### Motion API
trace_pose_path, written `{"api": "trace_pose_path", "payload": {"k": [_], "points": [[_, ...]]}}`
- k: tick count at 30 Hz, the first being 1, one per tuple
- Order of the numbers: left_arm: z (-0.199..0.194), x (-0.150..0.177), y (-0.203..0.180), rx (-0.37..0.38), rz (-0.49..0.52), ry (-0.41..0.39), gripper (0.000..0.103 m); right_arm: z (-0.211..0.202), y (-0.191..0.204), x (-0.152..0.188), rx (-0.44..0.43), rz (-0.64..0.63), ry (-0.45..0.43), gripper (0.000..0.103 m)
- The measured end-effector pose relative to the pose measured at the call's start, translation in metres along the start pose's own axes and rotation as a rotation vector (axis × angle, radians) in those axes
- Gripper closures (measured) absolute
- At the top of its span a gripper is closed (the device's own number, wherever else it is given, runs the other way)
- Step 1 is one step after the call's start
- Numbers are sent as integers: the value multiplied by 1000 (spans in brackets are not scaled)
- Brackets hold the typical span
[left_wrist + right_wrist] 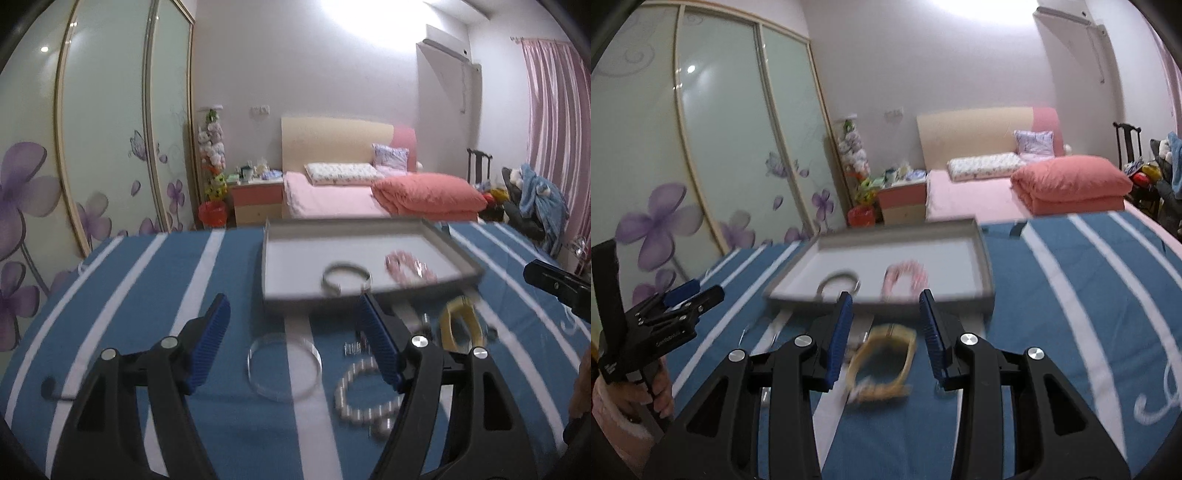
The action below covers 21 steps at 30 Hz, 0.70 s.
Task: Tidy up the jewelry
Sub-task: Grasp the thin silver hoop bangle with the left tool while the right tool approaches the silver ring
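Observation:
A grey tray (458, 243) (982, 254) lies on the blue striped cloth. It holds a silver bangle (345, 277) (838, 282) and a pink bead bracelet (408, 264) (905, 277). My left gripper (291, 317) is open, above a clear bangle (284, 367) on the cloth. A pearl bead bracelet (354, 395) lies by its right finger. My right gripper (886, 306) is open, above a yellow bangle (882, 360) (461, 325) that lies between its fingers' line of sight. Small silver pieces (354, 349) lie near the tray.
The cloth-covered table (147, 295) ends just behind the tray. A bed (332, 199), a nightstand (255, 195) and wardrobe doors (103, 147) stand beyond. The left gripper shows at the left of the right wrist view (679, 306).

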State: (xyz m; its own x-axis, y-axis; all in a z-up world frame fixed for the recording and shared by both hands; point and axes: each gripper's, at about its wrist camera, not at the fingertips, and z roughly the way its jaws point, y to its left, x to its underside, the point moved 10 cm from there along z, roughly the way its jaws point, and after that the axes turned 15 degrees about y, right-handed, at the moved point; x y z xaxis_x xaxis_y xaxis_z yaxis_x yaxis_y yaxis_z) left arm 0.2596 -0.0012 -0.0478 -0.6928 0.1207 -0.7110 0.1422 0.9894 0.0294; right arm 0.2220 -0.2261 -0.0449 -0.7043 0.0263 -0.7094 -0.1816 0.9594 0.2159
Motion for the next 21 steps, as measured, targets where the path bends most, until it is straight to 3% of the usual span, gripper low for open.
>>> {"api": "trace_pose_path", "payload": {"k": [6, 15, 21], "points": [[28, 24, 12, -52, -6, 132, 39, -6, 6, 26, -21, 7, 31, 64], [90, 38, 14, -25, -30, 343, 35, -11, 8, 37, -25, 22, 24, 64], [104, 39, 12, -58, -11, 395, 30, -10, 1, 41, -22, 41, 31, 64]]}}
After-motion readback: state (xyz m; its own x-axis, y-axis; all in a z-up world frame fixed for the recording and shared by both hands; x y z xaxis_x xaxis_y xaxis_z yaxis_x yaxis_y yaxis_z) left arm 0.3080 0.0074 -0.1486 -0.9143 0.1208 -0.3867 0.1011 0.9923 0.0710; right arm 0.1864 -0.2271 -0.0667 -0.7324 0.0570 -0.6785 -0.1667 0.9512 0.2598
